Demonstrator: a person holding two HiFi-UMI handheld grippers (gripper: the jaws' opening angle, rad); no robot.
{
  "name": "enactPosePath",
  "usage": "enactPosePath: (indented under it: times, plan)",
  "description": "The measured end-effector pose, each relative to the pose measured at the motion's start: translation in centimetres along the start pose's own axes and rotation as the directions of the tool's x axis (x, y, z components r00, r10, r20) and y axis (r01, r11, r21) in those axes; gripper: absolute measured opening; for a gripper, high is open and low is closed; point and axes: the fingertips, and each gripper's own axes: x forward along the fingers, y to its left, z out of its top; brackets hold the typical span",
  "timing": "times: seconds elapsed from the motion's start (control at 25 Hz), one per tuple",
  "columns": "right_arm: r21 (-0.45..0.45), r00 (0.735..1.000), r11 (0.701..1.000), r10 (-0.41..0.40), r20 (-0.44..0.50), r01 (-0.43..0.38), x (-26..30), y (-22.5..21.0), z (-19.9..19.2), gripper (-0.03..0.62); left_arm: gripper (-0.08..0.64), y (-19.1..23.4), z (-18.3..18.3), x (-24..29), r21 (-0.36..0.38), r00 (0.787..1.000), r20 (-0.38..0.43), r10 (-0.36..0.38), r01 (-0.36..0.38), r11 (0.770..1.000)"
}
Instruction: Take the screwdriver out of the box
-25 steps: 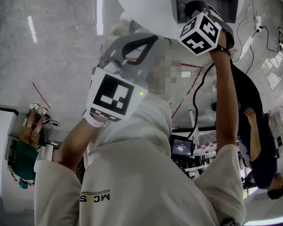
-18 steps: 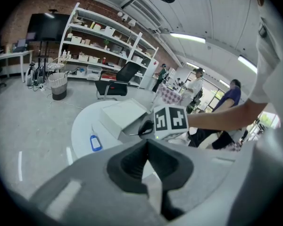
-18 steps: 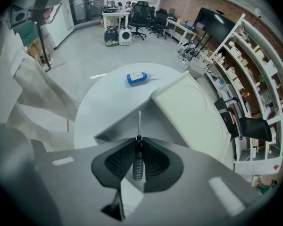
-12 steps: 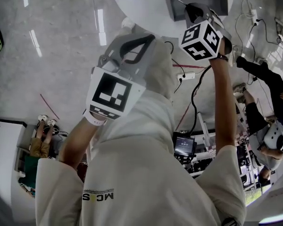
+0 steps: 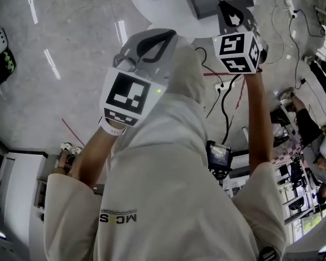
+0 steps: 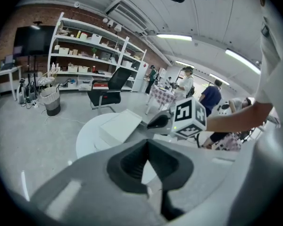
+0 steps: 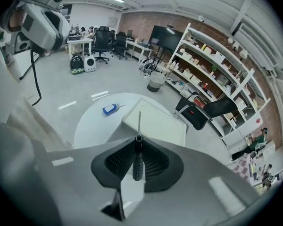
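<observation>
Right gripper (image 7: pixel 137 142): clenching the screwdriver (image 7: pixel 137 161) handle, shaft pointing outward.
Left gripper (image 6: pixel 148 145): jaws pressing together, gripping nothing.
Box (image 7: pixel 155 121): sitting near the table (image 7: pixel 92 126) edge.

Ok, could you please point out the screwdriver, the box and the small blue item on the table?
screwdriver (image 7: pixel 137 163): right gripper view, on its black handle between the jaws.
box (image 7: pixel 156 122): right gripper view, on its white top face.
blue item (image 7: pixel 110 109): right gripper view, on its middle.
</observation>
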Motion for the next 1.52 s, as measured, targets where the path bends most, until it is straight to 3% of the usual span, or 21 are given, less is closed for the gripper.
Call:
enactPosePath:
  times: [0.4,0.68,1.24,1.52]
  plan:
    - [0.167,0.983,0.983,-0.105,0.150,0.079,-8.3,-1.3,1.7,0.041,0.000,-1.9,3.5,-2.2,0.056,0.999,0.045,0.011,-0.014,0.998]
    - [0.265,0.962,0.957,-0.179,0.204,0.122,-14.2,-2.8,2.2,0.041,0.000,-2.7,6.9,-3.7,0.085,0.996,0.091,0.020,-0.028,0.996]
    - [0.464,0.895,0.868,-0.337,0.292,0.175,-25.4,-3.6,3.6,0.041,0.000,-5.0,11.2,-8.2,0.153,0.982,0.189,0.006,-0.036,0.988]
    - [0.544,0.840,0.808,-0.446,0.311,0.227,-30.8,-4.1,2.8,0.040,0.000,-7.3,12.9,-9.3,0.182,0.972,0.234,-0.025,-0.019,0.983]
